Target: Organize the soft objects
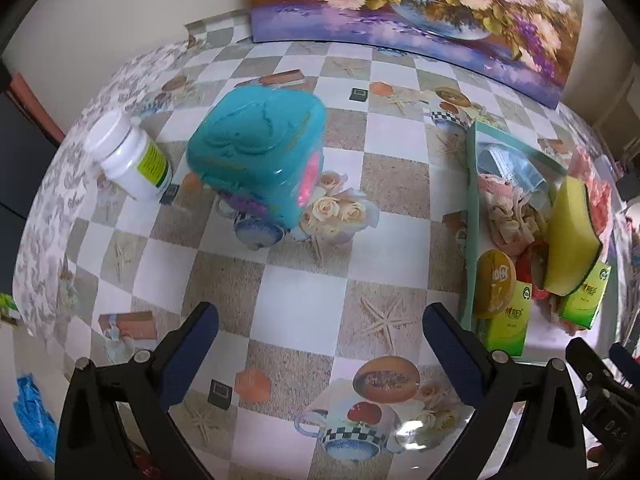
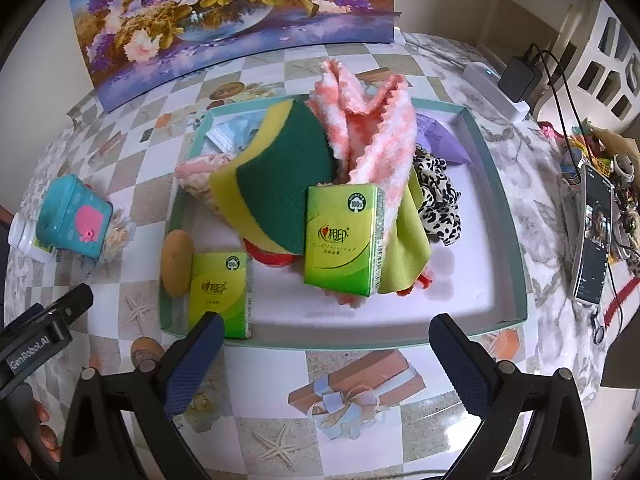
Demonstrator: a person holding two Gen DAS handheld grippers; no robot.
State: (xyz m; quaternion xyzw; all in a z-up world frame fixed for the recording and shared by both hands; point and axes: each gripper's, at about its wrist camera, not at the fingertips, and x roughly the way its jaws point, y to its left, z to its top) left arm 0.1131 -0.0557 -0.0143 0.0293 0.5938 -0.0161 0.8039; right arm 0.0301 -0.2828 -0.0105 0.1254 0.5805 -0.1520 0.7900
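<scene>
A teal tray (image 2: 506, 216) holds a heap of soft things: a yellow-and-green sponge (image 2: 288, 168), a pink-and-white fluffy cloth (image 2: 376, 132), a leopard-print fabric (image 2: 438, 196), a blue face mask (image 2: 232, 132) and two green tissue packs (image 2: 344, 240) (image 2: 218, 294). My right gripper (image 2: 326, 338) hovers open over the tray's near rim, nothing between its fingers. In the left wrist view the same tray (image 1: 472, 184) and sponge (image 1: 572, 236) lie at the right. My left gripper (image 1: 320, 332) stands open and empty above bare tablecloth.
A teal plastic toy (image 1: 256, 156) and a white pill bottle (image 1: 128, 156) sit left of the tray. A flower painting (image 2: 224, 16) leans at the table's back. A phone (image 2: 592, 236), charger and cables lie at the right edge. A hand (image 2: 40, 428) shows lower left.
</scene>
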